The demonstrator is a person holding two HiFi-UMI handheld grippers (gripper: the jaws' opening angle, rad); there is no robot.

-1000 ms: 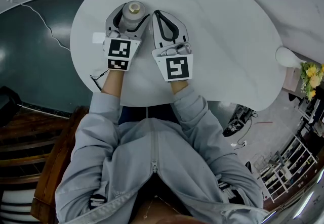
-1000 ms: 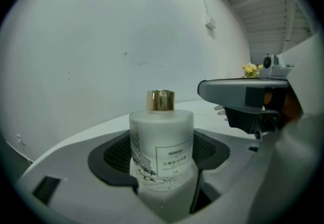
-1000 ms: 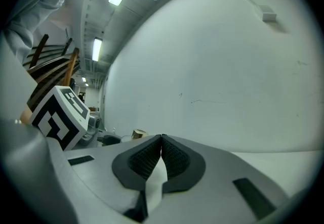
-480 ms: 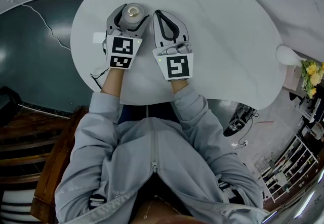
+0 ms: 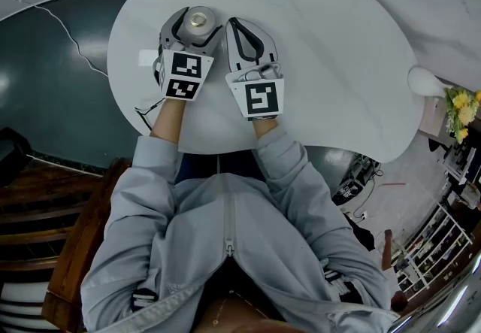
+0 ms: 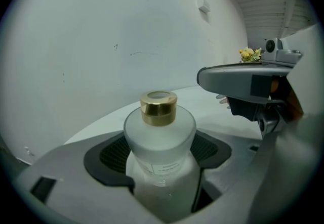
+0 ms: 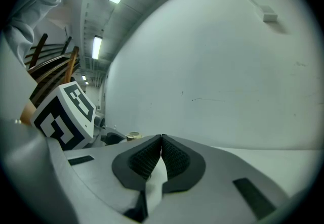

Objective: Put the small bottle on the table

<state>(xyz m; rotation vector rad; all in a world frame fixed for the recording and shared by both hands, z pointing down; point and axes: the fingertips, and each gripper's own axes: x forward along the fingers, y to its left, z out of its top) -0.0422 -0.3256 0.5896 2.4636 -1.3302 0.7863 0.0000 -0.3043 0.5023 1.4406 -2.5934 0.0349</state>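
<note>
left claw: the left claw [image 5: 195,22] is closed on the bottle [image 6: 160,137], one dark ribbed pad on each side of its frosted body, below the shoulder.
bottle: upright, gold cap [image 6: 158,108] on top, over the far left part of the bench [image 5: 338,61]. its base is hidden by the claw, so i cannot tell whether it touches the top.
right claw: the right claw [image 7: 161,148] is empty, pads pressed together. it lies just right of the left claw, level with it, low over the bench.
just changed: over the last second the left claw has crept a little to the right and nearer, and the bottle with it. from the head view the cap now reads as a near full circle, so the bottle looks closer to plumb than before. the right claw has hardly stirred.
meaning: this reads as the final lowering, with the carry done and the small drift being a settling into place.
stage: late; the bottle is over its spot but not let go.
next: probably ease it down until the base bears on the top, then part the pads and back off without brushing the body.
risk: letting go while the bottle is off the top or tilted could tip it.
</note>
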